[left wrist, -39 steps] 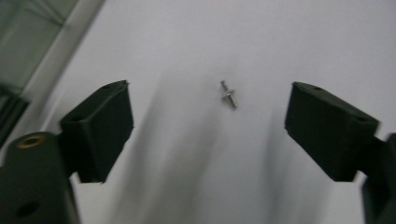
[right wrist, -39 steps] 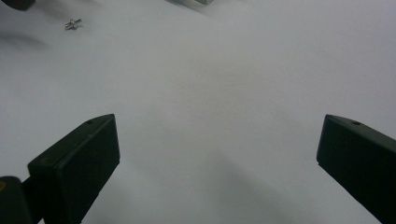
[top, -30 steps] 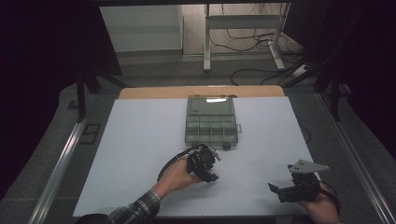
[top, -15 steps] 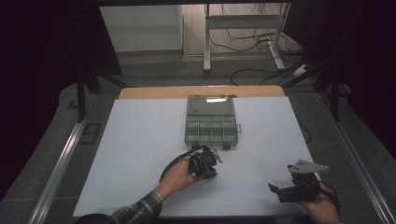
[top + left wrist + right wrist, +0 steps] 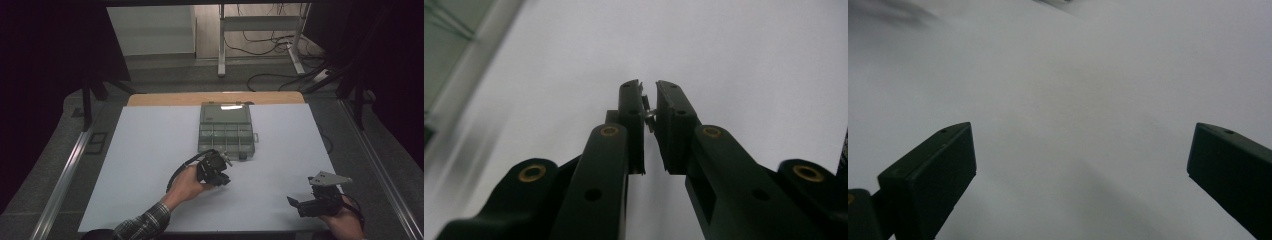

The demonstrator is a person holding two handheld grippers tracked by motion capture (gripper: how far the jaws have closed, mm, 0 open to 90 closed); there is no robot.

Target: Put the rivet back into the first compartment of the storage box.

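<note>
Left gripper (image 5: 650,100) jaws have just closed on a small metal screw (image 5: 649,114) at frame centre, ready for transfer to the compartment box (image 5: 226,131).

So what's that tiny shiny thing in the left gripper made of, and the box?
The tiny part pinched in the left gripper looks like metal: silvery, with a bright glint; maybe a small screw. The compartment box looks like plastic: see-through greyish walls and lid, glossy where the light reflects.
</note>
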